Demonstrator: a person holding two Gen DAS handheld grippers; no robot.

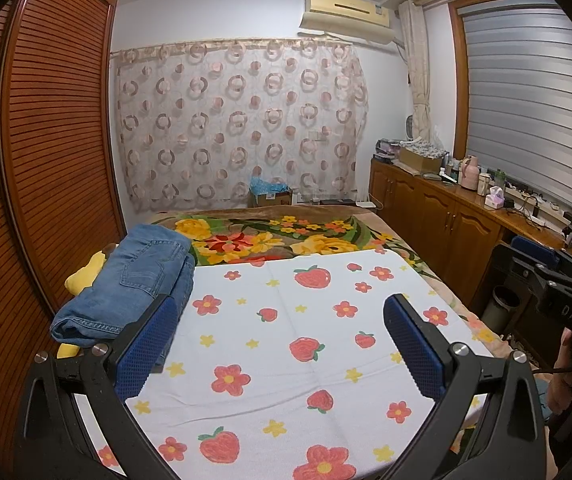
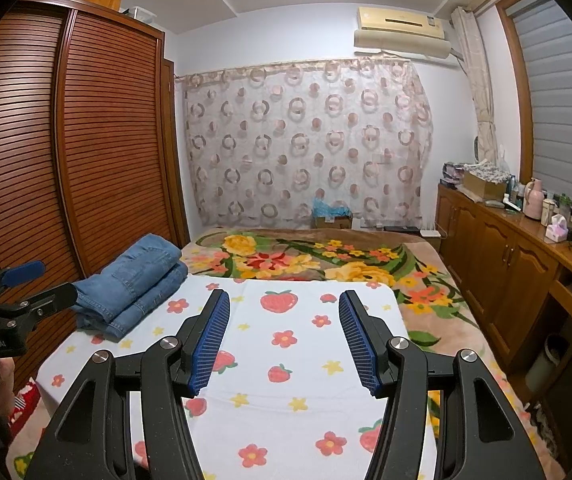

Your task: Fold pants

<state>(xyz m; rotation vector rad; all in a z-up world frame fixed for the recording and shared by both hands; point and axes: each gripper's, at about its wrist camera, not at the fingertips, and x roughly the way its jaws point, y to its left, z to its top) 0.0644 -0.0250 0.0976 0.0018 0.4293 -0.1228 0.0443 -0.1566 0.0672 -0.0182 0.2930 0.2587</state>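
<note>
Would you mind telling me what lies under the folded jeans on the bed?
The folded jeans rest partly on the strawberry-print white sheet, and something yellow pokes out beneath their left side. The denim covers most of it, so I cannot identify it.

Folded blue denim pants [image 2: 134, 280], white strawberry-and-flower printed cloth [image 2: 286, 384], brown blanket with yellow roses [image 2: 326, 256], blue-padded black grippers [image 2: 284, 336].

The right gripper [image 2: 284, 300] hung over the strawberry-print sheet [image 2: 286, 360], jaws apart, nothing between them. Folded jeans [image 2: 134, 280] lay at ten o'clock; the left gripper [image 2: 18, 284] poked in at nine.
</note>
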